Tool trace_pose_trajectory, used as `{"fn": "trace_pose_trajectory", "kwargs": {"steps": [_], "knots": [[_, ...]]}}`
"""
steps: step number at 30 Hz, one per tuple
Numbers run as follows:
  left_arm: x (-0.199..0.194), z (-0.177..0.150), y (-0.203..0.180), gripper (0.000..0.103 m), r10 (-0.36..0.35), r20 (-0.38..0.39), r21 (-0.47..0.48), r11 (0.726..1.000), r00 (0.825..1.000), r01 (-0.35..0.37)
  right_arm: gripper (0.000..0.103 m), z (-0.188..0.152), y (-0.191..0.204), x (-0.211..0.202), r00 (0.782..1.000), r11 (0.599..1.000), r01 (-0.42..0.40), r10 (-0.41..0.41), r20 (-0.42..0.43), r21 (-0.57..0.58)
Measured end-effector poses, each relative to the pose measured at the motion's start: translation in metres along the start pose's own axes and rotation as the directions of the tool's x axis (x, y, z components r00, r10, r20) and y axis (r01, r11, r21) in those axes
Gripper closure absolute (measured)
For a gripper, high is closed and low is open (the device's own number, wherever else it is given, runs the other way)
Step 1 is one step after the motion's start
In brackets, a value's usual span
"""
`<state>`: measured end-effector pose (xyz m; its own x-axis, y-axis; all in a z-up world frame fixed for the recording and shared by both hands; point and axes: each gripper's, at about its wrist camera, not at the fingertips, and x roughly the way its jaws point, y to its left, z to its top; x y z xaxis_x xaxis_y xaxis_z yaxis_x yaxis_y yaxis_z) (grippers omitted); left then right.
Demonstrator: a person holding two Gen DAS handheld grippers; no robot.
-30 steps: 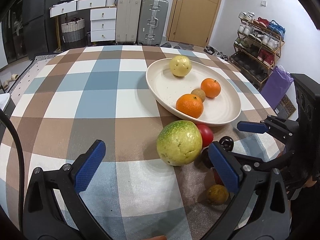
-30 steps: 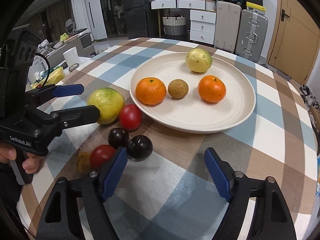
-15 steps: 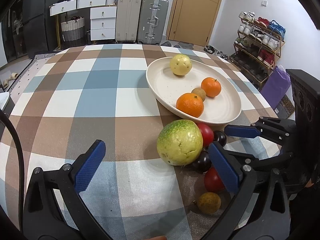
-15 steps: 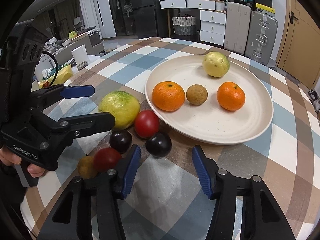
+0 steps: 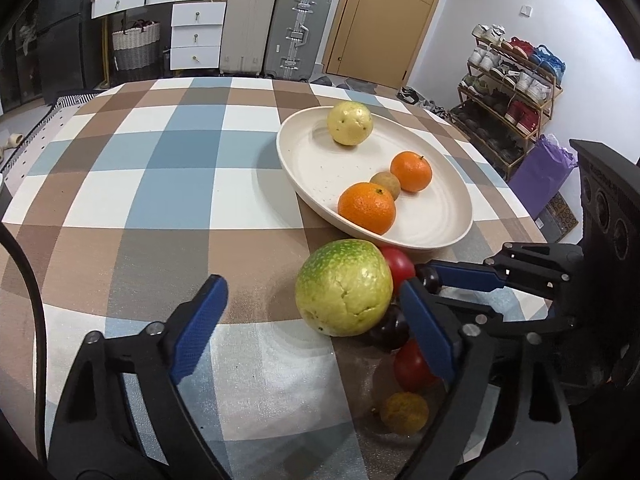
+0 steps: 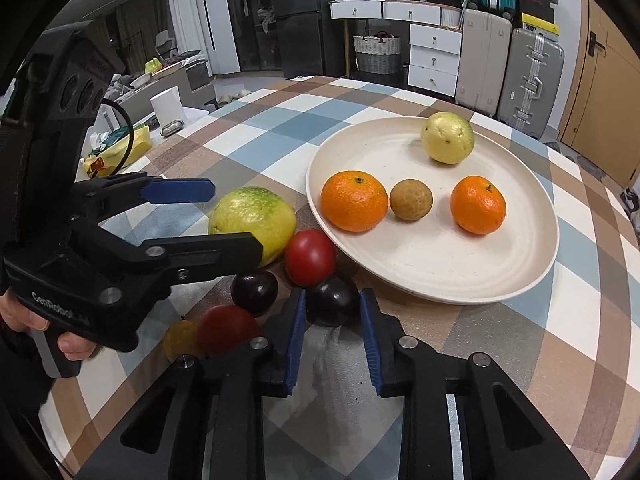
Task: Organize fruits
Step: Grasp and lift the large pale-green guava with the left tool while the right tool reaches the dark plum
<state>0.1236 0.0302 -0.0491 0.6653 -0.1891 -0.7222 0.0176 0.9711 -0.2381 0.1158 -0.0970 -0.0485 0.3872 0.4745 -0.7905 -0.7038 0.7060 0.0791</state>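
A plate [image 6: 432,264] sits on the worktop [image 6: 500,340] with four fruits in it: a guava [image 6: 447,137] toward its far side, and nearer, in a row, one orange [image 6: 354,201], a small round fruit [image 6: 411,200] and a second orange [image 6: 477,204]. Left of the plate in the right wrist view lies a large guava [image 6: 252,220] on the worktop. A tomato [image 6: 310,256] lies between it and the plate rim, touching the guava. Nearer than these lie two plums [image 6: 254,291] [image 6: 332,301], then another tomato [image 6: 228,330] and a small fruit [image 6: 179,340] at the left end. The right gripper [image 6: 332,334] has its jaws on either side of the right-hand plum. The left gripper [image 5: 316,320] stands just beside the large guava.
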Motion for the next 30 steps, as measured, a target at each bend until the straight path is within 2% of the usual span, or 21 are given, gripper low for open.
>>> {"fn": "trace_pose_trajectory", "kwargs": {"steps": [7, 9, 16, 21, 30], "knots": [[0.002, 0.000, -0.003, 0.042, -0.050, -0.015, 0.008, 0.999, 0.999, 0.050, 0.076, -0.003, 0.001, -0.008, 1.000, 1.000, -0.008, 0.008, 0.023, 0.003], [0.002, 0.000, -0.005, 0.055, -0.076, -0.018, 0.015, 0.997, 0.997, 0.077, 0.076, -0.004, 0.000, -0.010, 1.000, 1.000, -0.009, 0.009, 0.028, 0.006], [-0.002, -0.003, -0.010, 0.056, -0.064, -0.004, 0.040, 0.997, 0.998, 0.065, 0.076, -0.005, -0.006, -0.019, 0.998, 1.000, -0.018, 0.017, 0.060, 0.025], [-0.013, 0.000, -0.006, 0.056, -0.071, 0.046, 0.028, 0.997, 0.996, 0.069, 0.076, -0.005, -0.009, -0.026, 0.995, 0.998, -0.040, 0.036, 0.096, 0.041], [-0.024, 0.004, -0.005, 0.056, -0.036, 0.099, 0.027, 0.999, 0.994, 0.033, 0.076, 0.000, -0.015, -0.040, 0.984, 0.996, -0.042, 0.028, 0.177, 0.079]]}}
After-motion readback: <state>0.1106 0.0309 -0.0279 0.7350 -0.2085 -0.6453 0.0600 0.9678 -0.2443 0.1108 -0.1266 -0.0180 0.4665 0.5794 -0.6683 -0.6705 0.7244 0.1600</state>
